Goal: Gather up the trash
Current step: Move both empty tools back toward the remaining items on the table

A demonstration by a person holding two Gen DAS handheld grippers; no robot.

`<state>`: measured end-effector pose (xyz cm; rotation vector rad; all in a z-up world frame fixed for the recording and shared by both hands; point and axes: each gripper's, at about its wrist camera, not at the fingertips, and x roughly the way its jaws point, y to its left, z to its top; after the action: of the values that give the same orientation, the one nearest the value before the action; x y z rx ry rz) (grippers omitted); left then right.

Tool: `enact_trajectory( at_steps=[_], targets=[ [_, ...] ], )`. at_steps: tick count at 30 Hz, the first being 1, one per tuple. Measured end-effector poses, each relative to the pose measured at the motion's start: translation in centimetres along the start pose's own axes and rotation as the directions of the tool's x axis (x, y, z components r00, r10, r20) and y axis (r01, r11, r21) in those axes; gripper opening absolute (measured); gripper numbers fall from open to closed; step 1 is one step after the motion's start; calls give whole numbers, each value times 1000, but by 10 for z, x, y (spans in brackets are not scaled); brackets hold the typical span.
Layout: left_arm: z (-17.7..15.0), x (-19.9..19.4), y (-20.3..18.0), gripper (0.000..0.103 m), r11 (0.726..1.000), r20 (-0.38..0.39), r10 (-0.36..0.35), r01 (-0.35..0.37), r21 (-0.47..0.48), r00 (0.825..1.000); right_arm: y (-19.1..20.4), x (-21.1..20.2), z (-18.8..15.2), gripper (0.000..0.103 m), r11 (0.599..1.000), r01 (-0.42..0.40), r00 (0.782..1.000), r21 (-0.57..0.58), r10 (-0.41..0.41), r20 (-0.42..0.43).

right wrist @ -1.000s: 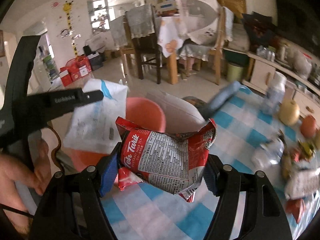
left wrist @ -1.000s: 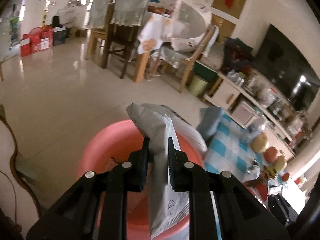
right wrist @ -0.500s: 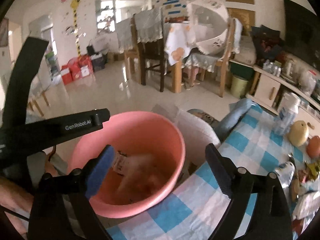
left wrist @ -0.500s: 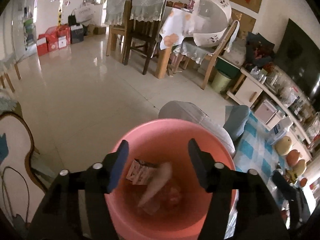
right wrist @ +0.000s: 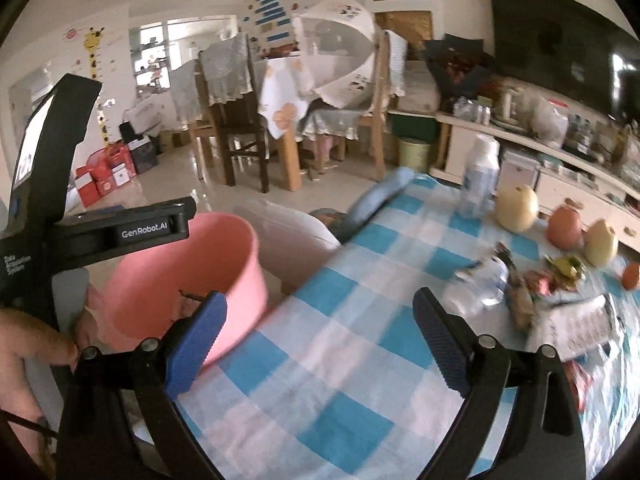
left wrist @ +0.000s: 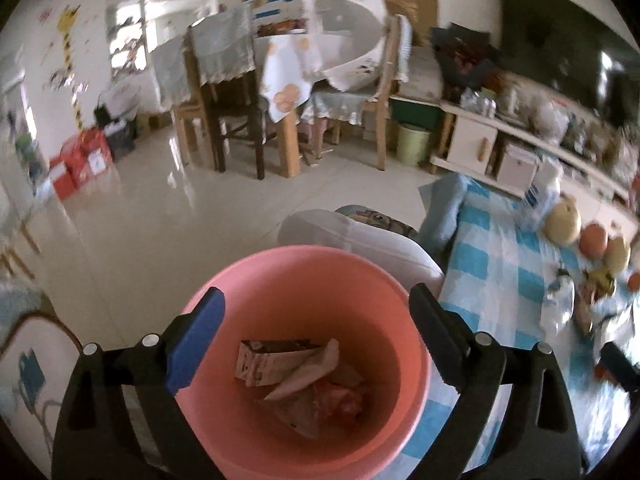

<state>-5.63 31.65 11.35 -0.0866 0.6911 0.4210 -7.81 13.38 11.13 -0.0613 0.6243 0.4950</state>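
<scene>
A pink bucket [left wrist: 304, 432] fills the bottom of the left wrist view. In it lie a small carton [left wrist: 272, 362], a pale wrapper [left wrist: 308, 372] and a red packet [left wrist: 344, 400]. My left gripper [left wrist: 314, 300] hovers over the bucket's mouth, its jaws opening with nothing between them. In the right wrist view the bucket [right wrist: 180, 272] stands left of the blue-checked table [right wrist: 340, 360]. My right gripper [right wrist: 320, 300] is above the cloth just right of the bucket, jaws opening and empty. A crushed plastic bottle [right wrist: 484, 280], wrappers [right wrist: 520, 300] and a white packet [right wrist: 580, 324] lie at the right.
A white bottle [right wrist: 480, 176] and several round fruits [right wrist: 516, 208] stand at the table's far side. The left tool's black frame [right wrist: 148, 232] and a hand [right wrist: 36, 344] fill the left edge. A padded seat [left wrist: 360, 236] sits behind the bucket; chairs and a dining table stand beyond.
The left jaws let go of the grey-white bag and the right jaws let go of the red milk tea packet; both now lie in the bucket. The right gripper swung right, over the cloth.
</scene>
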Motion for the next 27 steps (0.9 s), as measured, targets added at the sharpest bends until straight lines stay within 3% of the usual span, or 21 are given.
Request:
enact_trajectory(
  at_steps=[4,15,27],
  targets=[
    [-2,-6,-23,94,995,26,27,-29,93,999,-19,-13,-12,93,999,31,1000,40,-31,-1],
    [-10,-20,-73,94,972,69,-19,3,234,997,-54,-39,-30,93,994,83,996,77,-85,12],
    [-17,-25,-103,94,951,72,-67,42,306,995,-77,-59,-35,93,990,120,991,78,-124,44]
  ],
)
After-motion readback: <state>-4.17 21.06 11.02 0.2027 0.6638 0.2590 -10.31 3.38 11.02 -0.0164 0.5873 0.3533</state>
